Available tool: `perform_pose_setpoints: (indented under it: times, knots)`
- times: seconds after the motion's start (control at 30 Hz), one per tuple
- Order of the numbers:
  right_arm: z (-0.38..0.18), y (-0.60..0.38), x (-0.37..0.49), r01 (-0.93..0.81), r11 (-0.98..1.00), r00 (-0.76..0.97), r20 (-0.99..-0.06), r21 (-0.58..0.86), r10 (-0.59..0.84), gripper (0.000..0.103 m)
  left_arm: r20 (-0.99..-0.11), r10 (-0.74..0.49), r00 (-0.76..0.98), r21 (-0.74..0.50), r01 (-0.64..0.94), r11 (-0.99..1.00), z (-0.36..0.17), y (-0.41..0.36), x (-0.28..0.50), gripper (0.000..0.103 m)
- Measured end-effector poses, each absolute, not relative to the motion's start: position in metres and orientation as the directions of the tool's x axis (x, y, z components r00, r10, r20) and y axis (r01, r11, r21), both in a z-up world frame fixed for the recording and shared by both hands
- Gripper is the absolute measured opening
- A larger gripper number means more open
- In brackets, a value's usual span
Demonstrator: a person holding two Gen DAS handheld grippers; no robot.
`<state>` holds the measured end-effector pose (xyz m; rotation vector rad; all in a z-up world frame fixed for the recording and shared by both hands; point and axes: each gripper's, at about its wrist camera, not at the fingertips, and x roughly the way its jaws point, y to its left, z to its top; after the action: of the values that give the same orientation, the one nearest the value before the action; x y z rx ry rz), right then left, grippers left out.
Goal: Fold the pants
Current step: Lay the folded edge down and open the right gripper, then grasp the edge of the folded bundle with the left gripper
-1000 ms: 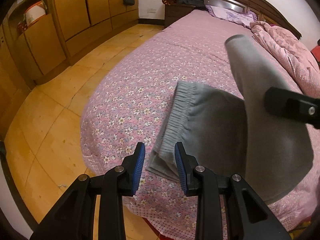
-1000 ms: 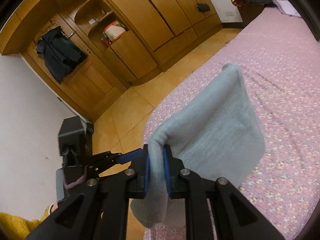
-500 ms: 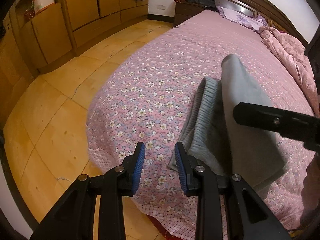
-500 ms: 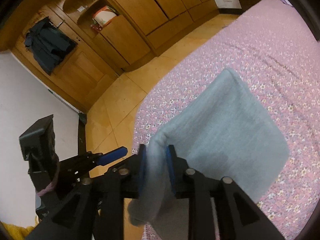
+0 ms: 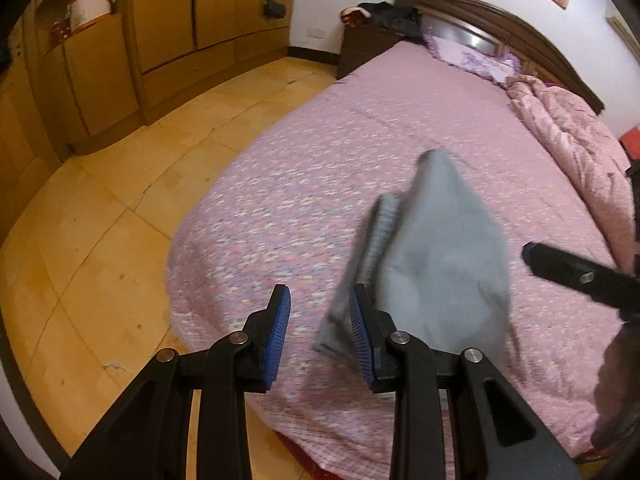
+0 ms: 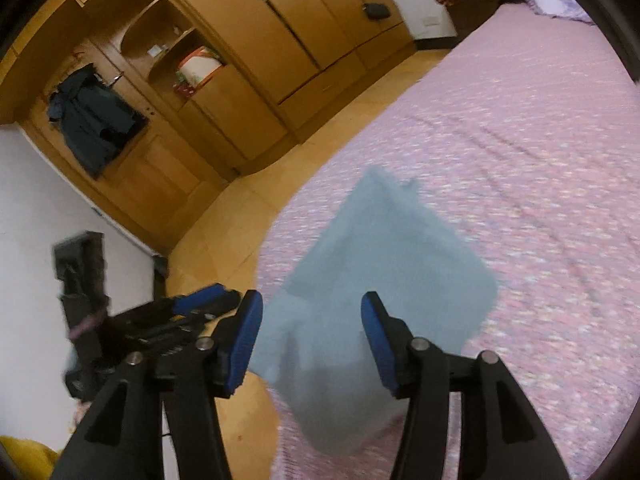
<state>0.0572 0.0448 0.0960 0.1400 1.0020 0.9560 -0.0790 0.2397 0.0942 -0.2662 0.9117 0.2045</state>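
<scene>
We are dropping the grey pants [image 6: 384, 280] onto the bed [image 6: 540, 160], just ahead of our right gripper [image 6: 312, 342], whose jaws are opening, cloth loose between them. The fold is looking nearly done; squaring is remaining. Our left gripper [image 5: 318, 336] is hanging beside the pile, jaws apart, empty. Only its fingers are crowding the near edge.

right gripper [image 6: 312, 340] jaws opening, left gripper [image 5: 318, 336] parted, both angled downward
</scene>
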Motion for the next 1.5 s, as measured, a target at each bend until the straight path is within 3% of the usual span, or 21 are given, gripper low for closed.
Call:
perform_pose_setpoints:
  times: [0.23,0.4,0.73,0.77,0.83,0.97,1.07,1.17,1.33,1.5]
  knots:
    - [0.074,0.024,0.065,-0.573,0.696,0.259,-0.71,0.433,0.655,0.054,-0.787,0.006,0.617,-0.152,-0.204,0.967,0.093,0.213,-0.062,0.024]
    - [0.062,0.023,0.071,-0.552,0.735,0.278,-0.744,0.394,0.607,0.054,-0.819,0.035,0.573,-0.111,-0.217,0.97,0.073,0.212,-0.043,0.024]
    - [0.044,0.02,0.08,-0.5,0.748,0.249,-0.755,0.436,0.606,0.054,-0.82,-0.102,0.564,-0.233,-0.166,0.958,0.054,0.223,-0.028,0.024]
    - [0.043,0.021,0.081,-0.501,0.749,0.251,-0.755,0.434,0.605,0.054,-0.813,-0.112,0.571,-0.244,-0.16,0.956,0.055,0.223,-0.028,0.021]
    - [0.044,0.021,0.081,-0.501,0.75,0.255,-0.754,0.432,0.605,0.054,-0.792,-0.144,0.594,-0.278,-0.14,0.95,0.059,0.224,-0.033,0.005]
    - [0.048,0.02,0.081,-0.496,0.743,0.271,-0.733,0.45,0.624,0.054,-0.741,-0.145,0.656,-0.334,-0.172,0.927,0.073,0.238,-0.042,0.004]
    - [0.056,0.021,0.081,-0.51,0.736,0.293,-0.714,0.445,0.636,0.054,-0.749,-0.113,0.653,-0.326,-0.214,0.921,0.07,0.25,-0.04,0.004]
    - [0.056,0.027,0.084,-0.519,0.734,0.286,-0.72,0.437,0.632,0.054,-0.782,-0.104,0.615,-0.323,-0.256,0.911,0.052,0.257,-0.034,0.007]
    - [0.035,0.044,0.093,-0.515,0.761,0.262,-0.772,0.396,0.579,0.056,-0.801,-0.072,0.594,-0.301,-0.296,0.906,0.036,0.265,-0.033,0.027]
    - [0.019,0.038,0.102,-0.433,0.754,0.202,-0.762,0.494,0.616,0.056,-0.803,-0.112,0.586,-0.333,-0.284,0.899,0.048,0.27,-0.036,0.028]
